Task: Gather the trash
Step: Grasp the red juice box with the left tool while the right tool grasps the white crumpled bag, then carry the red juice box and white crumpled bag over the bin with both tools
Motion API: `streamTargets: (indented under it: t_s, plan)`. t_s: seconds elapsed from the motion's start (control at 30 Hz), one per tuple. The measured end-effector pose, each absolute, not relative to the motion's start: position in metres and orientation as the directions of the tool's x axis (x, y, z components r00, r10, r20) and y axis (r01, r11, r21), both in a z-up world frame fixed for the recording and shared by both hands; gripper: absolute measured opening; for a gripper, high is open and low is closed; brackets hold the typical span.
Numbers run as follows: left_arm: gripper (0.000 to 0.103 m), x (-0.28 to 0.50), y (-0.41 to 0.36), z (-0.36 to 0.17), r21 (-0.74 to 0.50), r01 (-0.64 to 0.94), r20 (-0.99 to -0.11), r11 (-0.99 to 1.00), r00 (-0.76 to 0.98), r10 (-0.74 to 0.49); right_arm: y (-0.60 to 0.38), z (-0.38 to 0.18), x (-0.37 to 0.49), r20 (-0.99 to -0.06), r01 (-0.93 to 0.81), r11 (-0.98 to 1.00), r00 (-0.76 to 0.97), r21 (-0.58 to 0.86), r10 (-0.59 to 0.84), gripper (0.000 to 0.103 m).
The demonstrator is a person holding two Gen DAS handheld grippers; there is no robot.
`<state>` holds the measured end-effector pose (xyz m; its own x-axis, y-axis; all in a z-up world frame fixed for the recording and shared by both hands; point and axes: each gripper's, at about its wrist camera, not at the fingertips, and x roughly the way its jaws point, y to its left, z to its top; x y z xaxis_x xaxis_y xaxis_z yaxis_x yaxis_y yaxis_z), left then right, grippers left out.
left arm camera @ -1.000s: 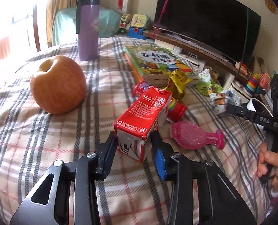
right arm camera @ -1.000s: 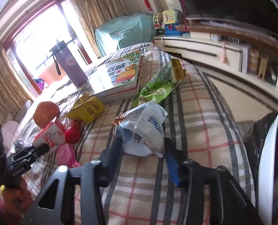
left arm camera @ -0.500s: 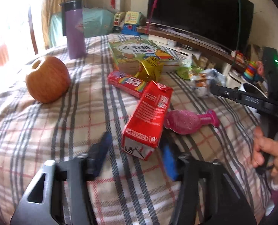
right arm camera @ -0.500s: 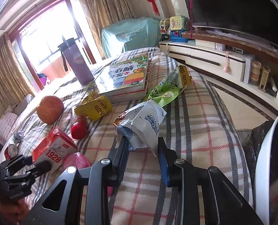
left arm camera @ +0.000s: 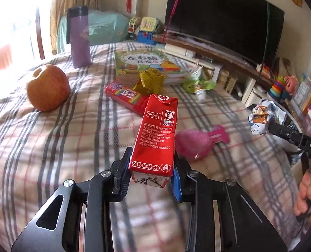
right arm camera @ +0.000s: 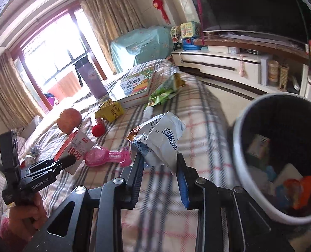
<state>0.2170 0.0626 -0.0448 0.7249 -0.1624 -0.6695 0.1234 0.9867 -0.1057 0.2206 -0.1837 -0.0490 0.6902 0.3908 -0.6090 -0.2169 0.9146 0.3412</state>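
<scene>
While both hands tilt their tools downward over the plaid bed (left arm camera: 50,142), the left claw (left arm camera: 152,174) has just closed its jaws on the red carton (left arm camera: 156,136) at lower centre. Narrowly parted, the right claw (right arm camera: 159,166) pinches a crumpled white wrapper (right arm camera: 161,138) at mid-frame, lifted beside the bin (right arm camera: 239,147) at right.

Both wrist views close, angled down over plaid bed (left arm camera: 50,147); share book (right arm camera: 134,84), apple (left arm camera: 48,87).
</scene>
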Motion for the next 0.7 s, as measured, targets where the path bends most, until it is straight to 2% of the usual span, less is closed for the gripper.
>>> streamTargets:
  t_s: [0.27, 0.7]
  plan:
    - [0.031, 0.181, 0.023, -0.025, -0.197, 0.177, -0.624, 0.964, 0.736, -0.263, -0.215, -0.035, 0.194, -0.593, -0.199, 0.924, 0.718, 0.326, 0.364, 0.030]
    - [0.031, 0.180, -0.065, -0.025, -0.221, 0.317, -0.648, 0.922, 0.659, -0.382, -0.270, -0.036, 0.166, -0.598, -0.118, 0.938, 0.743, 0.326, 0.301, 0.031]
